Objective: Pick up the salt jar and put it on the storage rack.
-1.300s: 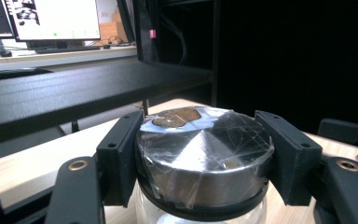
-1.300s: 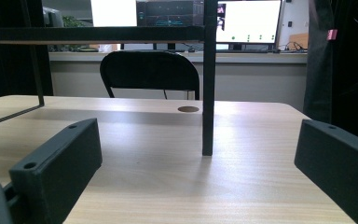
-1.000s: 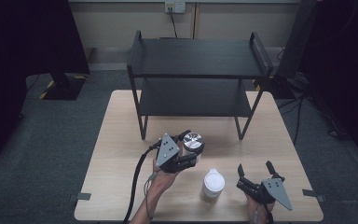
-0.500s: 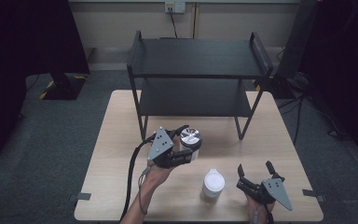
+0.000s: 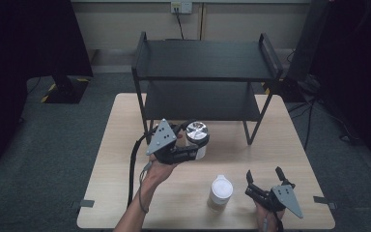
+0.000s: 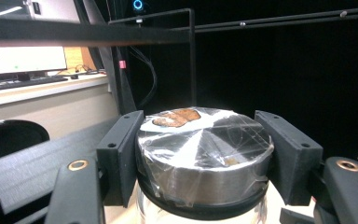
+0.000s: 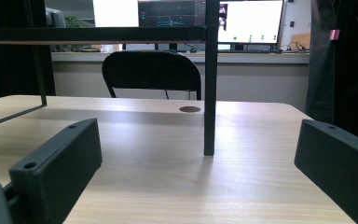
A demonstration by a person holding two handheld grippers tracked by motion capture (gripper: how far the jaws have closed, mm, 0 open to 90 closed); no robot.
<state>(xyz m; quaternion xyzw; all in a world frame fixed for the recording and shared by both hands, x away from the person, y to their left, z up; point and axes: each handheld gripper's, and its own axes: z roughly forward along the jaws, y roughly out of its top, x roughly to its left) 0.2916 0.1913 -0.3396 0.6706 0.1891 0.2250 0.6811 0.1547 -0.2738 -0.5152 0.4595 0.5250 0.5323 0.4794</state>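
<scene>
Between the jaws of my left gripper (image 6: pixel 205 158) sits a jar with a silver lid (image 6: pixel 204 151), pinched at the lid from both sides and lifted off the bench (image 5: pixel 125 145), just in front of the black two-tier shelf (image 5: pixel 205 63). The lid's plastic wrap looks slick, so I judge the squeeze must stay even and the jar upright as I carry it toward the lower shelf board (image 5: pixel 203 99). The low top board and the front post (image 5: pixel 147 121) stand close, so I should go in level and set the jar down fully before I let go. My right gripper (image 5: pixel 265 180) rests on the bench with jaws spread and empty, beside the white-lidded jar (image 5: pixel 221 192), well clear of the path.
</scene>
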